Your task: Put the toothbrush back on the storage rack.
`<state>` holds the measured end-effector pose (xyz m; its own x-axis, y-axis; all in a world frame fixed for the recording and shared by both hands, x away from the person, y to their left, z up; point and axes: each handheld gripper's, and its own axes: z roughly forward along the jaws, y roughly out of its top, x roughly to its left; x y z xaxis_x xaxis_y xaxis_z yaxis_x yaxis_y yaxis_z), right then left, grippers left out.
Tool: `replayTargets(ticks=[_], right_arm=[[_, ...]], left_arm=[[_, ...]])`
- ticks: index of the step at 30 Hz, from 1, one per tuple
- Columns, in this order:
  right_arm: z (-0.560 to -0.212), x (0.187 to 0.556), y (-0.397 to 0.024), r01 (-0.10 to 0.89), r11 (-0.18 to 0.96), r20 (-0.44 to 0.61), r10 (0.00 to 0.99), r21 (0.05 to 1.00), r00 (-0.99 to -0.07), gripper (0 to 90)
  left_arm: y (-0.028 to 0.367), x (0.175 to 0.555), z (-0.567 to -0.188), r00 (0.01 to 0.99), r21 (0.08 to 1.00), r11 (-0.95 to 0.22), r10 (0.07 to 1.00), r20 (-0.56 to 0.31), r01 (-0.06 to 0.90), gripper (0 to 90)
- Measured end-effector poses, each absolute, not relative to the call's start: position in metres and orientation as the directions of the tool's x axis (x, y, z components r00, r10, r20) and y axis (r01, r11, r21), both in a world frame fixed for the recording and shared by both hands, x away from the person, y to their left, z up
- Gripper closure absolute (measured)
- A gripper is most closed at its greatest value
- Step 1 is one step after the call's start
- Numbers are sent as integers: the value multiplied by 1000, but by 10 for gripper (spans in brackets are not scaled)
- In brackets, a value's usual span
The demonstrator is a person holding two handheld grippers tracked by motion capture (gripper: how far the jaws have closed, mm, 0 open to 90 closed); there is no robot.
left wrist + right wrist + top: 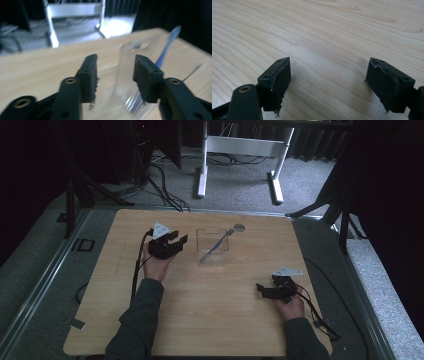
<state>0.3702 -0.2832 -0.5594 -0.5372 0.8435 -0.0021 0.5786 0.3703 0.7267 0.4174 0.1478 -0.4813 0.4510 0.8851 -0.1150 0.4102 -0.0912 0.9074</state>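
My left gripper [176, 240] sits just left of the clear cup [212, 247] mid-desk [210, 310], fingers [90, 72] apart with nothing between them; the blue toothbrush [216, 245] already leans inside the cup, so I judge the drop-in done and only pulling clear left. My left gripper view, blurred, shows the cup past my right finger, brush head poking above the rim. My right gripper [262, 290] rests well apart near the desk's right edge, fingers [278, 80] wide apart over bare wood.
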Motion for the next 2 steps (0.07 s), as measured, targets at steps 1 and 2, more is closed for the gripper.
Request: replayTargets(ticks=[1, 2], right_arm=[[-559, 370, -283, 579, 370, -2, 844, 726, -537, 196], [-559, 370, -283, 579, 370, -2, 844, 726, -537, 196]], left_arm=[[152, 418, -487, 439, 895, -95, 891, -119, 435, 477], [156, 418, -493, 424, 876, -108, 898, -116, 470, 477]])
